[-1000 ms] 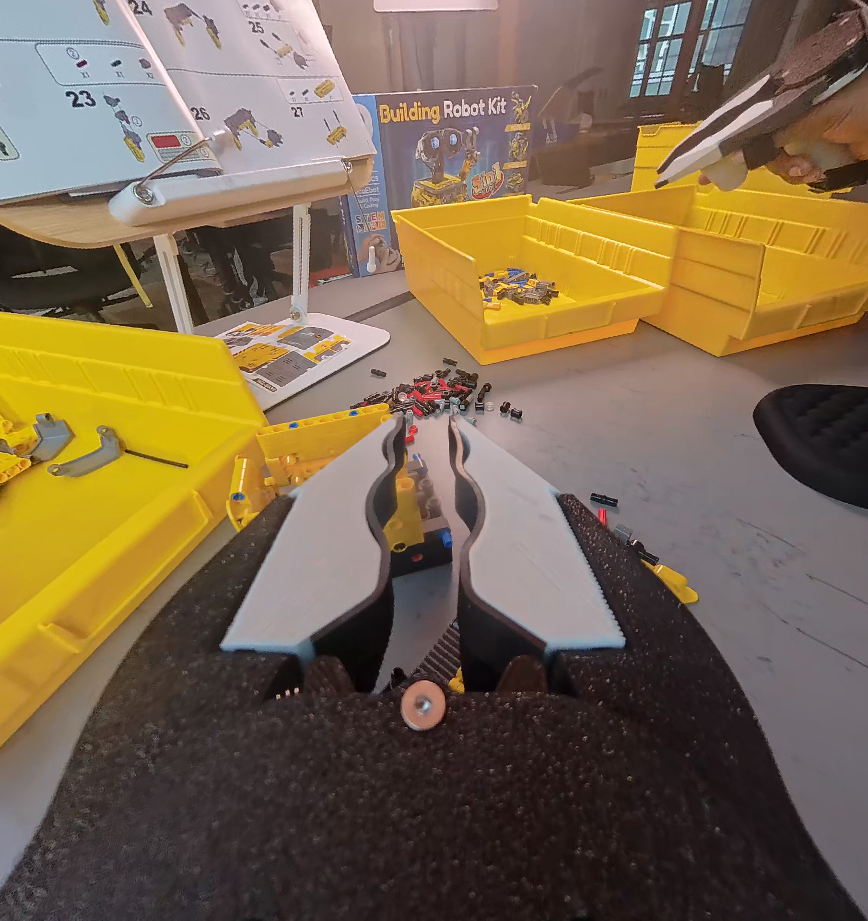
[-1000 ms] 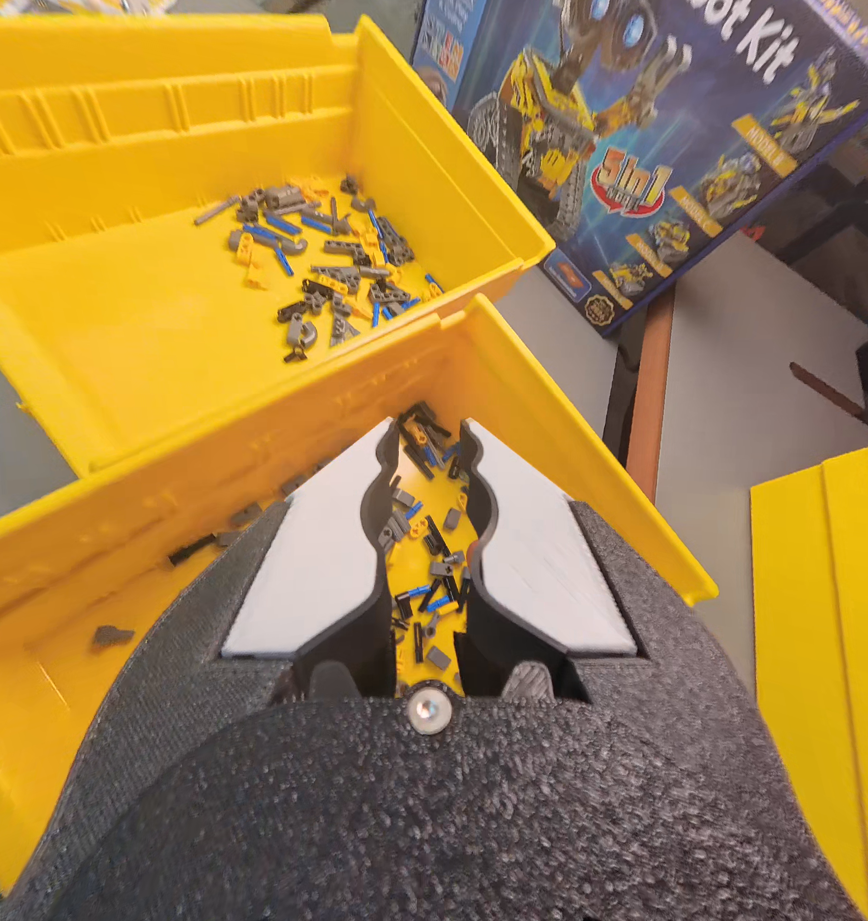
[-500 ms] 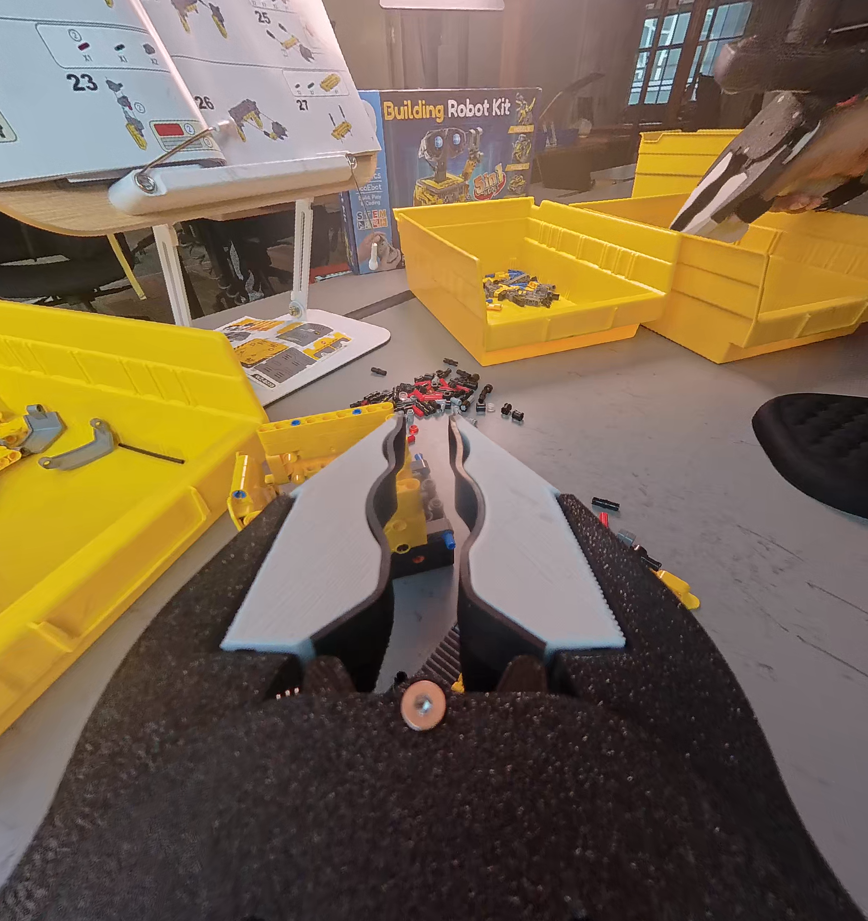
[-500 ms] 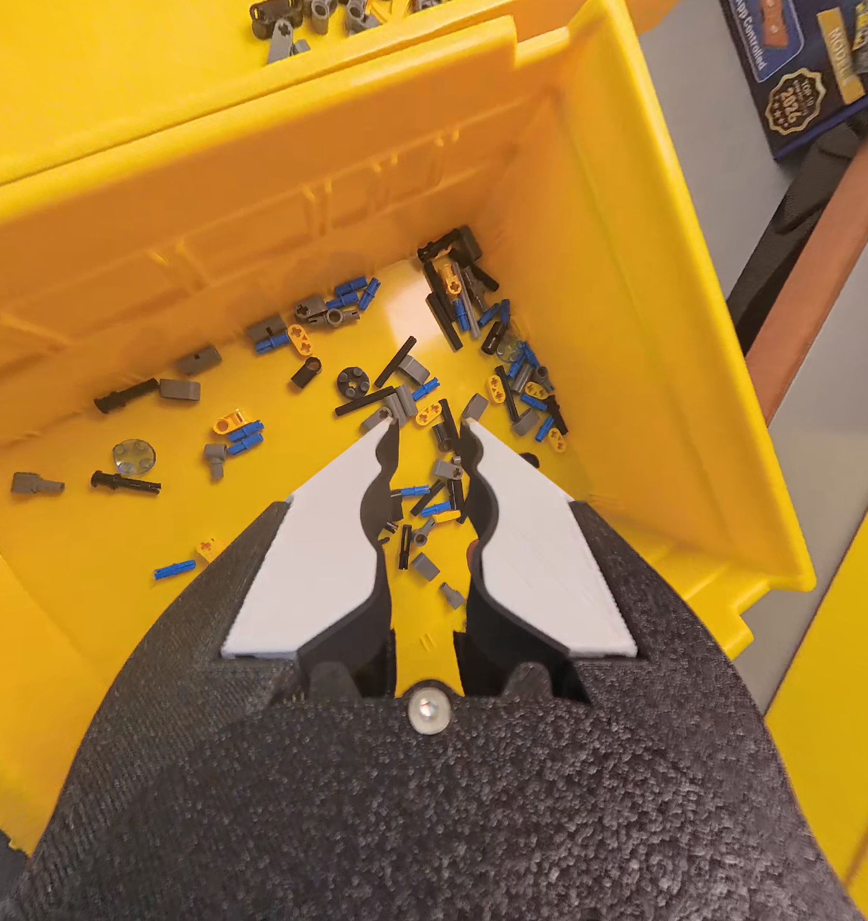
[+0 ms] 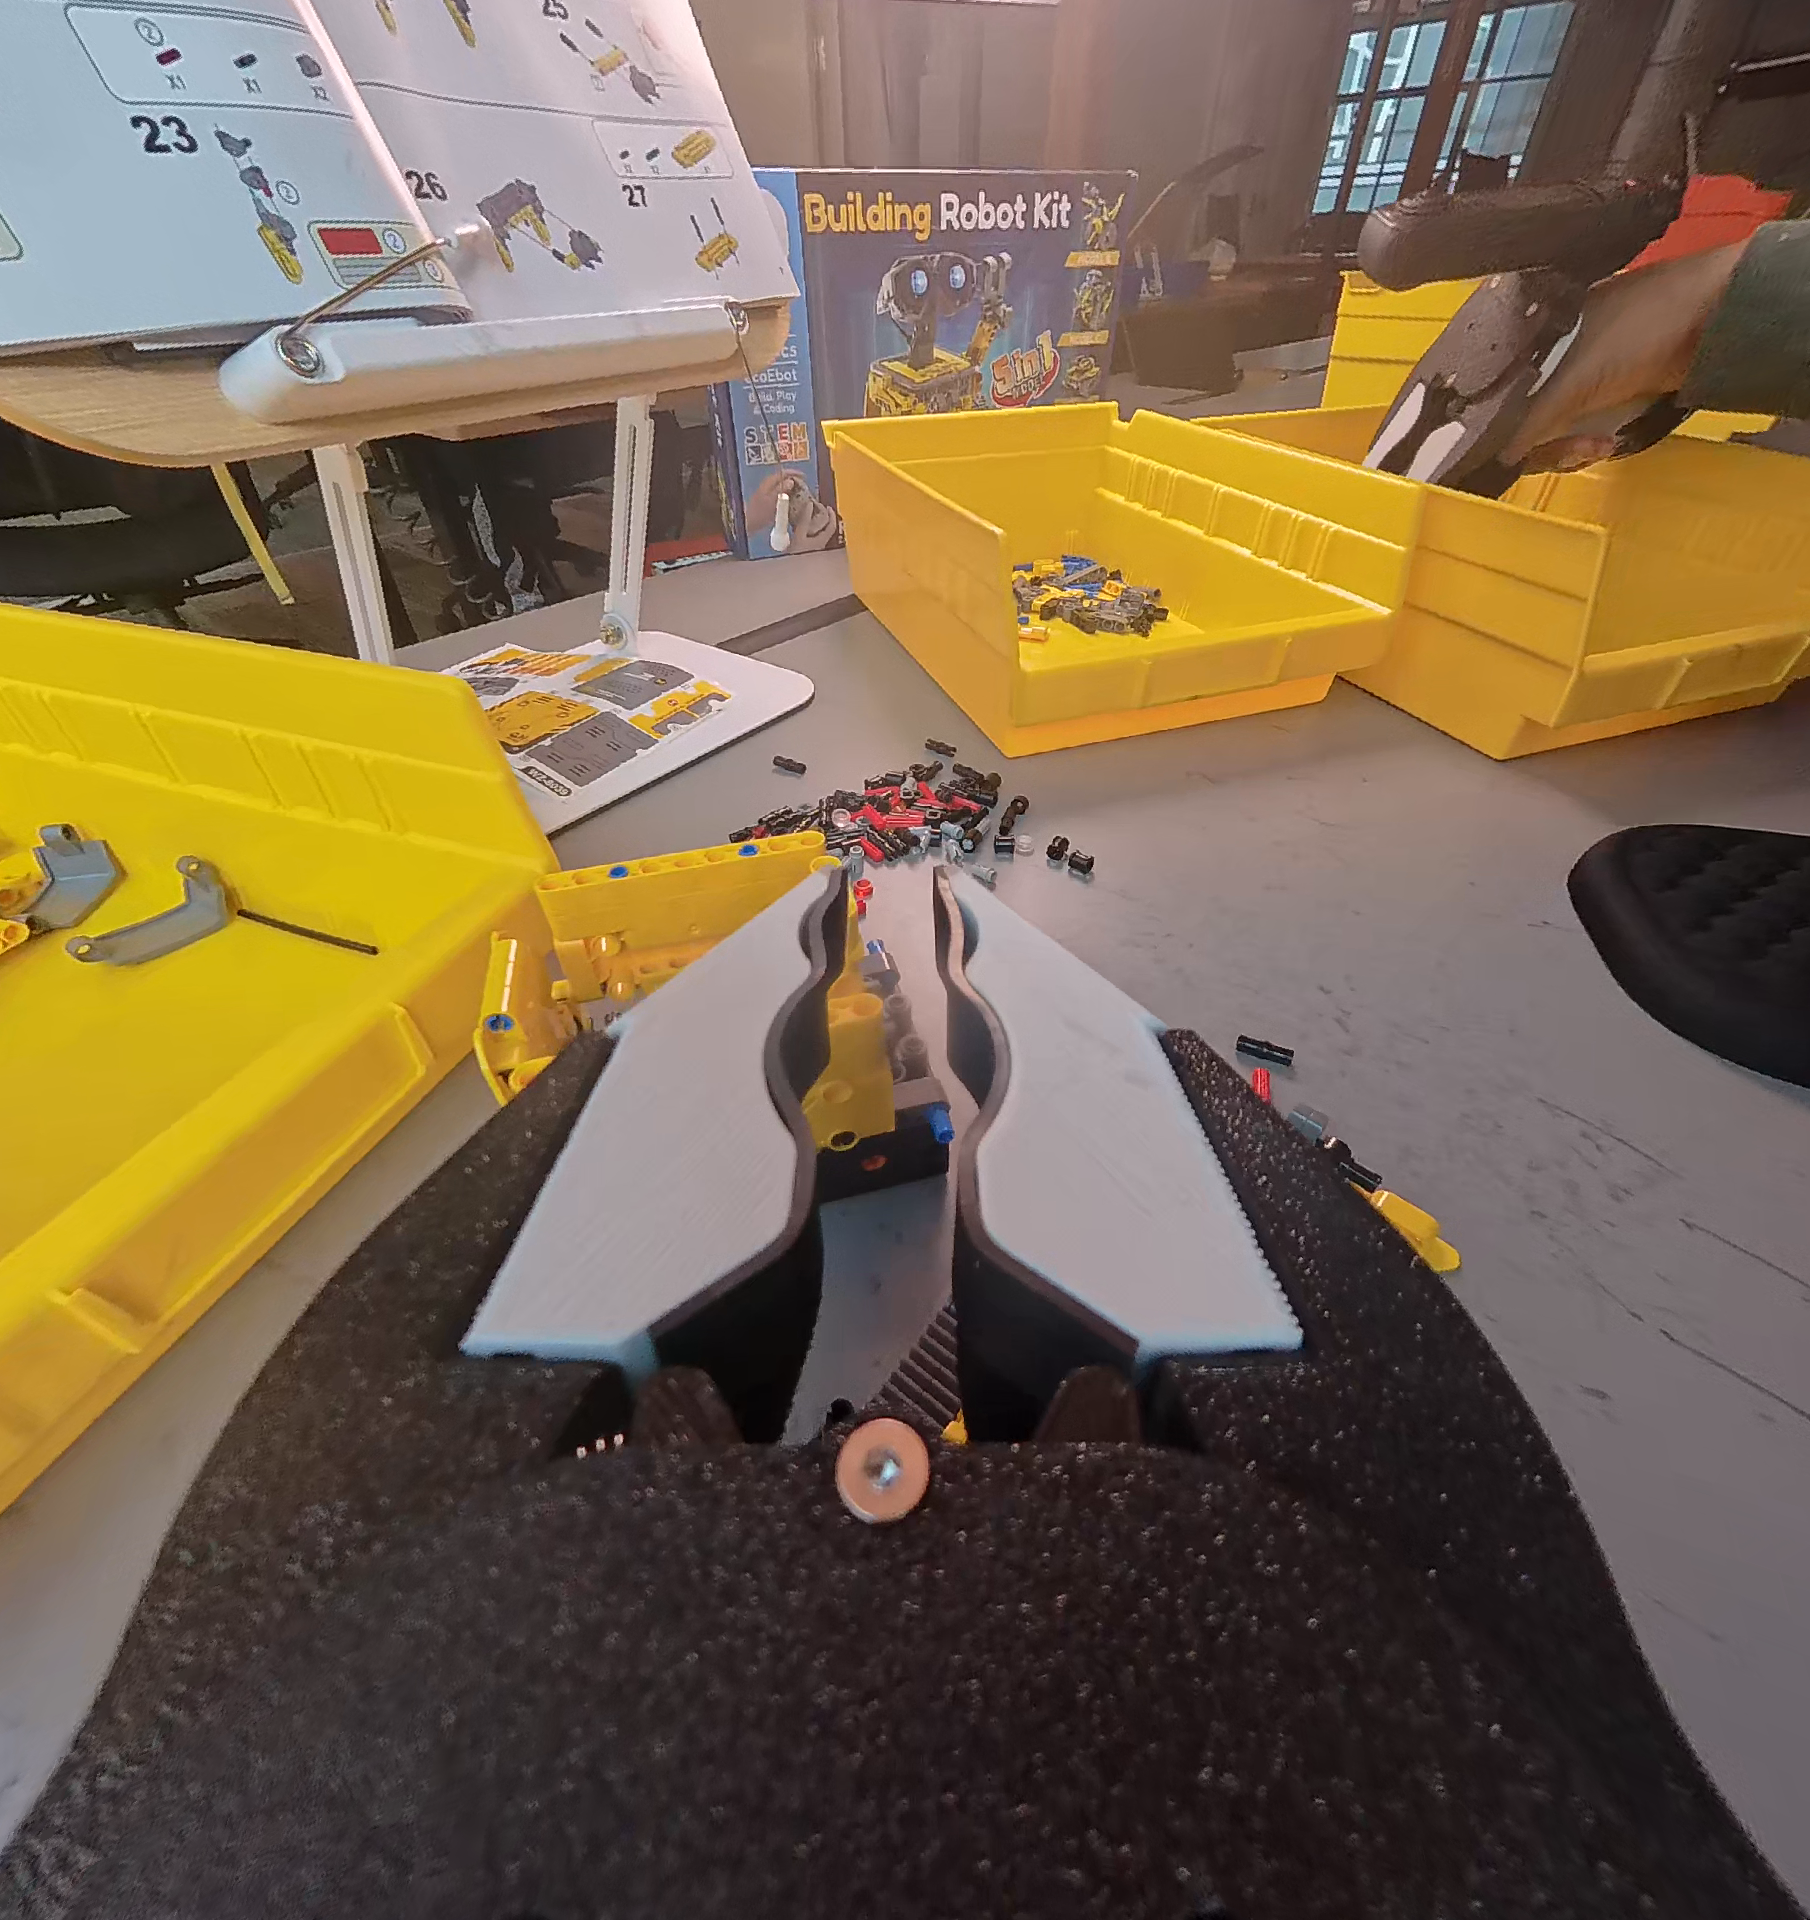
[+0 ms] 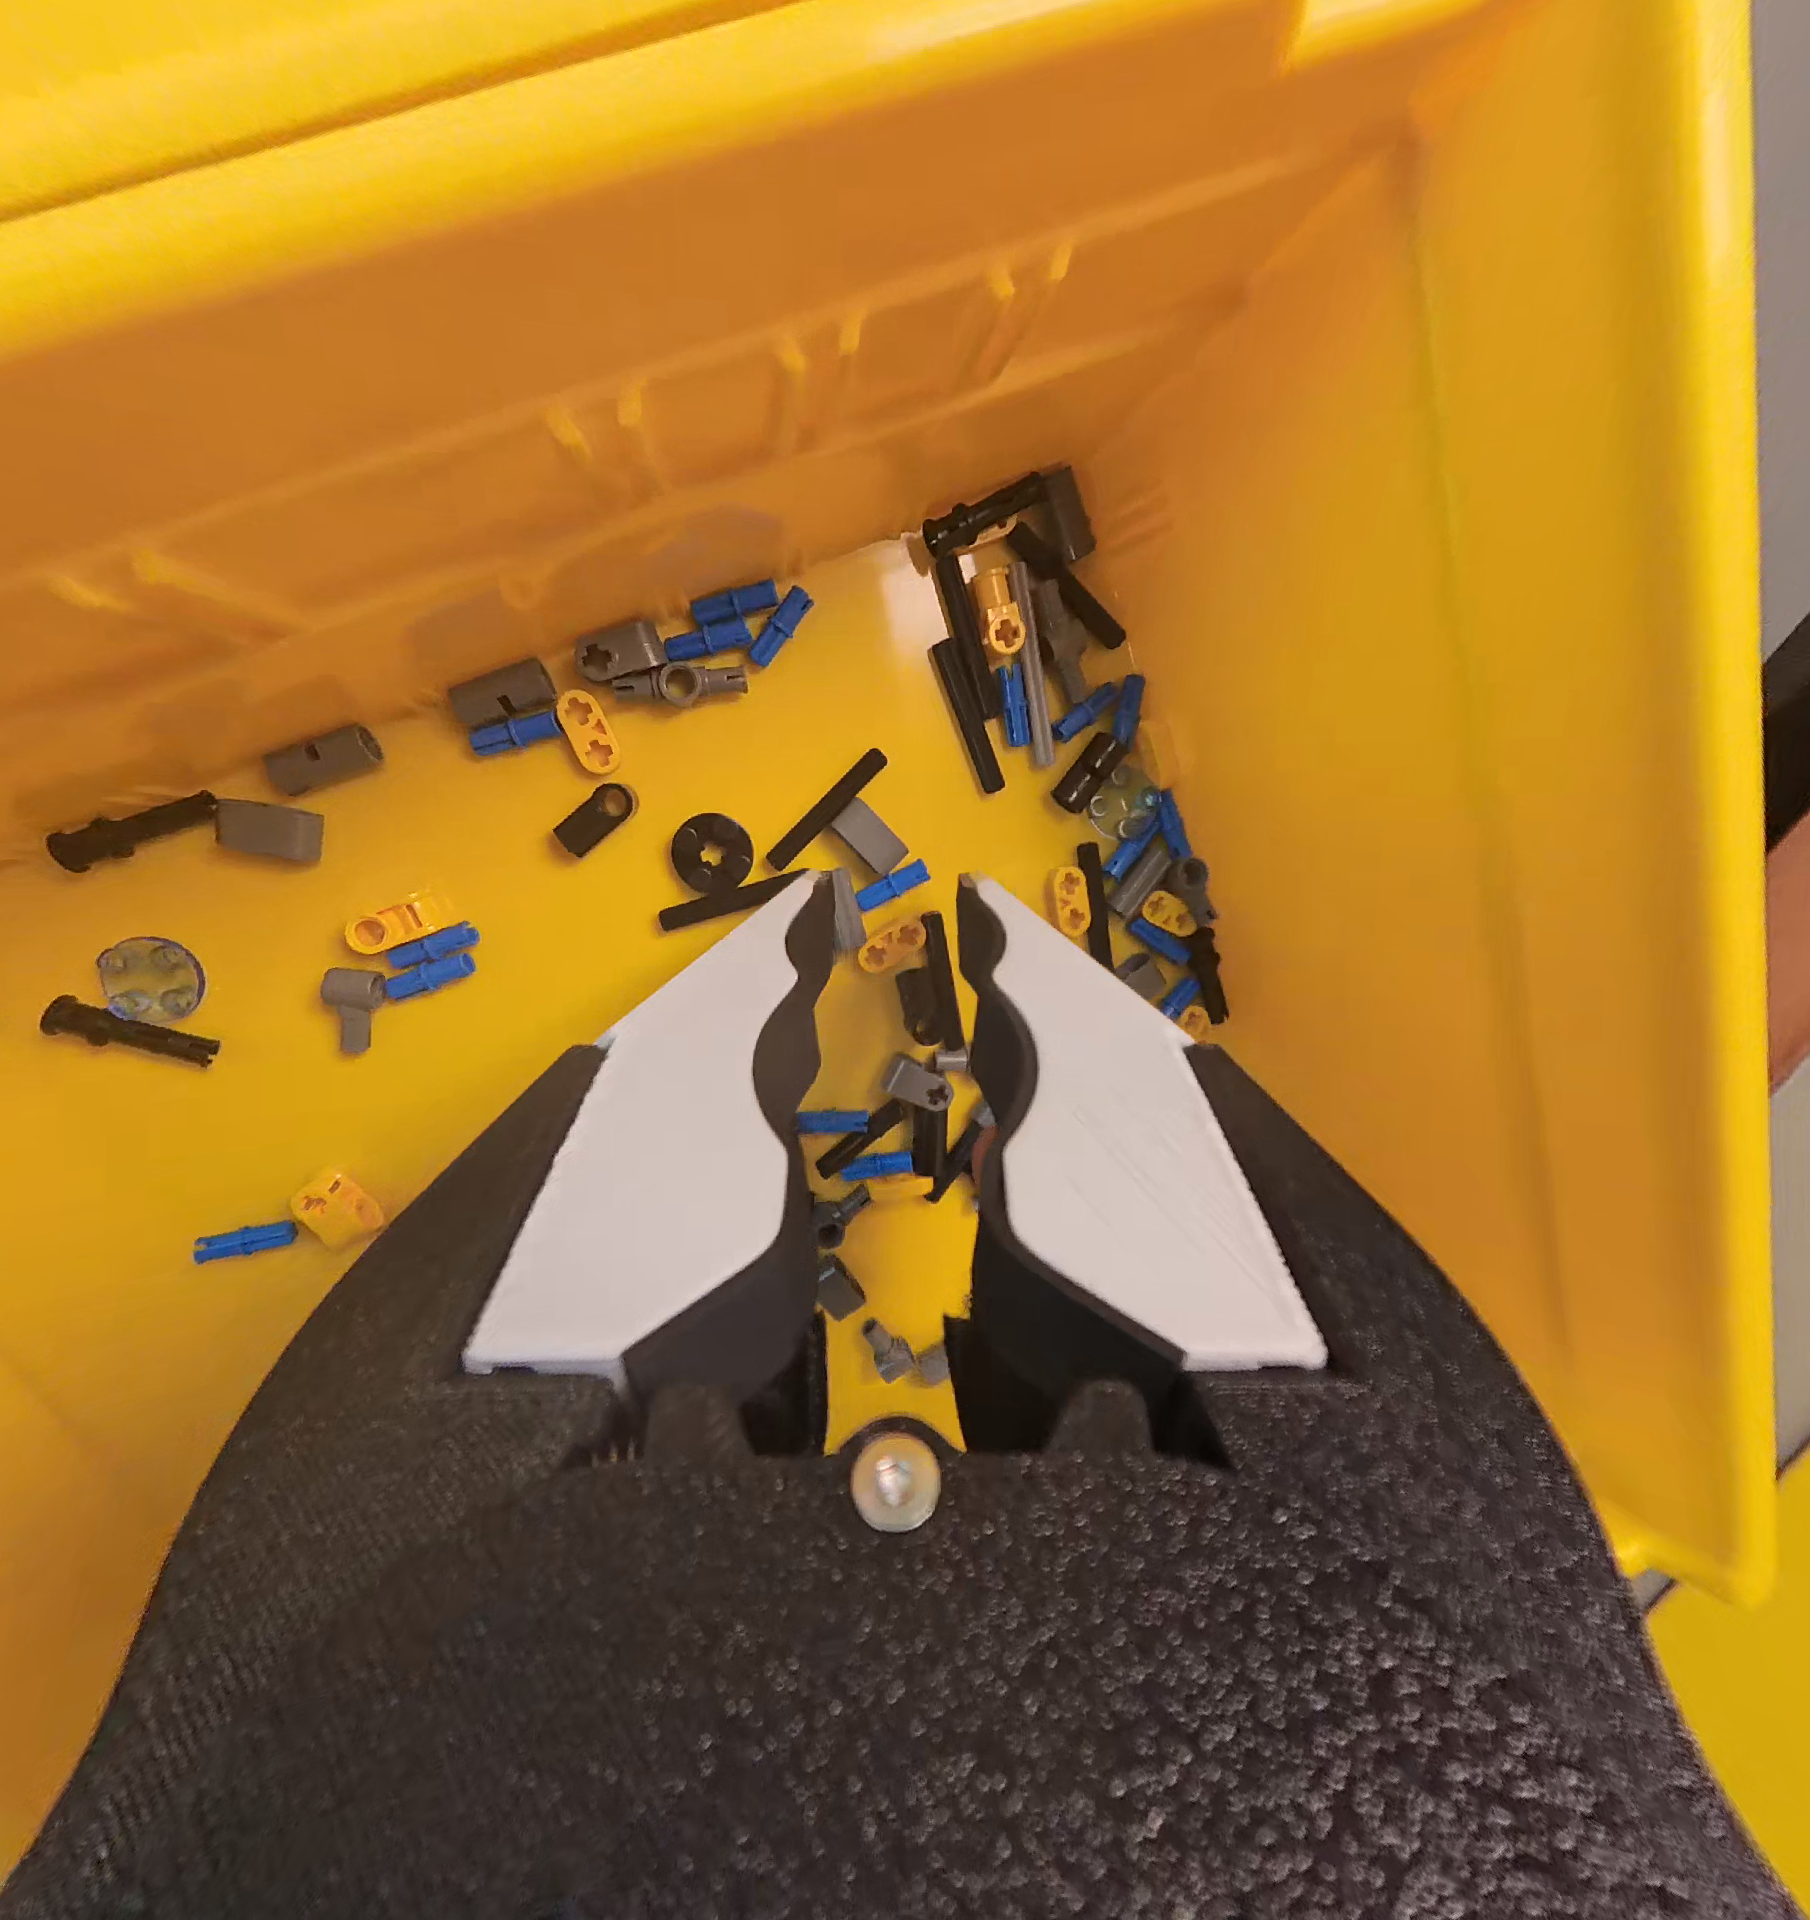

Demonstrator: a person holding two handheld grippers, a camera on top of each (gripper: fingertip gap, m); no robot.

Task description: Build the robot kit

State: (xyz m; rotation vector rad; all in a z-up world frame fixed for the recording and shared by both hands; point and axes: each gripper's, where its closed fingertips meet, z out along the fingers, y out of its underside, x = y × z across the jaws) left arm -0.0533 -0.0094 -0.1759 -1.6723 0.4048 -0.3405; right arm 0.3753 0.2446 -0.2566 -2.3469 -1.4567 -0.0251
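A: Left wrist view: left gripper [image 5: 885,888] is clamping a yellow-and-black brick assembly [image 5: 865,1081] on the grey table [image 5: 1400,1039].
B: Right gripper [image 6: 896,883] is hanging narrowly parted, holding nothing, over loose pins [image 6: 922,997] inside a yellow bin [image 6: 1400,727].

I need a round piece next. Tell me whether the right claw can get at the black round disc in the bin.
Probably yes. The right claw is open inside the yellow bin, and the black round disc lies uncovered just beyond its left fingertip.
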